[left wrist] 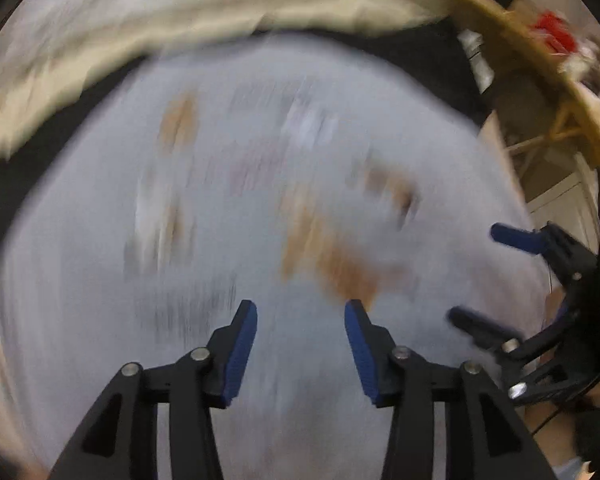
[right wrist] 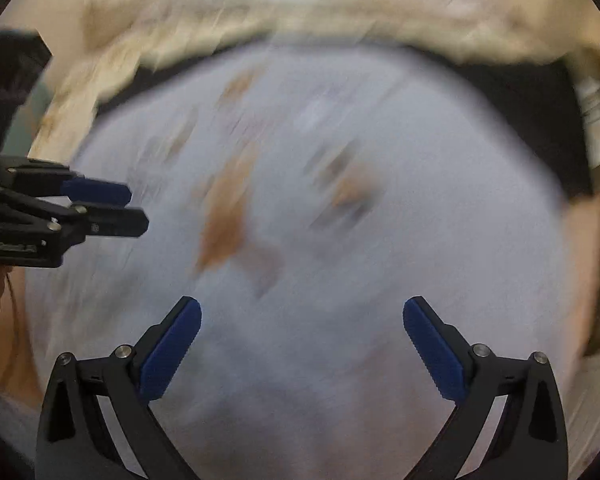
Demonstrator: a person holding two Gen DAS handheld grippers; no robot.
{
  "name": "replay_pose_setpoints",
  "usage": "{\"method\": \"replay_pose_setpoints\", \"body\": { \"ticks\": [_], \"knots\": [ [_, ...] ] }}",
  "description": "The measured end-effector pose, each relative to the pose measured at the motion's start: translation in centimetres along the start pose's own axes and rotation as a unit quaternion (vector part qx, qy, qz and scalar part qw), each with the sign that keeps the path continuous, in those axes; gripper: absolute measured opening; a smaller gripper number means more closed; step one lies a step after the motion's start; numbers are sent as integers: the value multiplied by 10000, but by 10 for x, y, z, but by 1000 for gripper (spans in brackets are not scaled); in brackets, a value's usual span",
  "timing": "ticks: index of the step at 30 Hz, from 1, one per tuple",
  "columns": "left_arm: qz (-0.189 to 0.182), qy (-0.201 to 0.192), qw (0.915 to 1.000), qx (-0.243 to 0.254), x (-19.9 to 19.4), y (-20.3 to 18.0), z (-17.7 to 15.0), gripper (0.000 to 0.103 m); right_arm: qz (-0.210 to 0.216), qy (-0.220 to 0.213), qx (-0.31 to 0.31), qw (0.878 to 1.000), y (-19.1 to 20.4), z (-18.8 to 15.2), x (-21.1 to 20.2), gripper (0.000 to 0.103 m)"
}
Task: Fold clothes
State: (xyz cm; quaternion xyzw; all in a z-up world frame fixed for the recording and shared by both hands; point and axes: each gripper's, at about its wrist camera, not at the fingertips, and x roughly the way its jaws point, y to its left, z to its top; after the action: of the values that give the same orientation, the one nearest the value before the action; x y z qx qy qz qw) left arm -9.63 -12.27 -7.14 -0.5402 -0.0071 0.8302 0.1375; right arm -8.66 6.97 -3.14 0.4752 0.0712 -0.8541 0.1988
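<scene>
Four fingers (left wrist: 244,352), one garment (left wrist: 300,200)

We note: pale grey garment (left wrist: 260,208) w/ tan-brown blotches; cream cloth (left wrist: 140,12) behind; black tongs (left wrist: 300,312), blue pads.

Pale grey garment (left wrist: 300,200), tan print, flat, blurred.

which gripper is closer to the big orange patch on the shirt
Left, by a little. The left gripper hovers open just below the orange patch on the pale shirt. The right gripper is also open, lower and off to the patch's right side.
</scene>
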Motion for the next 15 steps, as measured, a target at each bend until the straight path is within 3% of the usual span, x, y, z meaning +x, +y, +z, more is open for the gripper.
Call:
{"method": "replay_pose_setpoints", "body": {
  "ticks": [2, 6, 8, 11, 15],
  "knots": [
    [-103, -494, 9978, 441, -1, -14, 42, 71, -252, -615, 437, 9968, -43, 18, -20, 101],
    [-491, -1012, 9860, 1233, 25, -50, 132, 75, -818, -1426, 1391, 9765, -146, 35, -40, 101],
    [-705, -1232, 9775, 1559, 40, -69, 169, 75, -846, -1612, 1443, 9726, -184, 38, -40, 99],
    [-1021, -1496, 9585, 2204, 68, -100, 225, 75, -833, -1749, 1406, 9709, -233, 36, -35, 91],
    [-954, -1471, 9362, 3047, 116, -139, 280, 75, -1035, -1499, 1547, 9710, -285, 29, -5, 88]
  ]
}}
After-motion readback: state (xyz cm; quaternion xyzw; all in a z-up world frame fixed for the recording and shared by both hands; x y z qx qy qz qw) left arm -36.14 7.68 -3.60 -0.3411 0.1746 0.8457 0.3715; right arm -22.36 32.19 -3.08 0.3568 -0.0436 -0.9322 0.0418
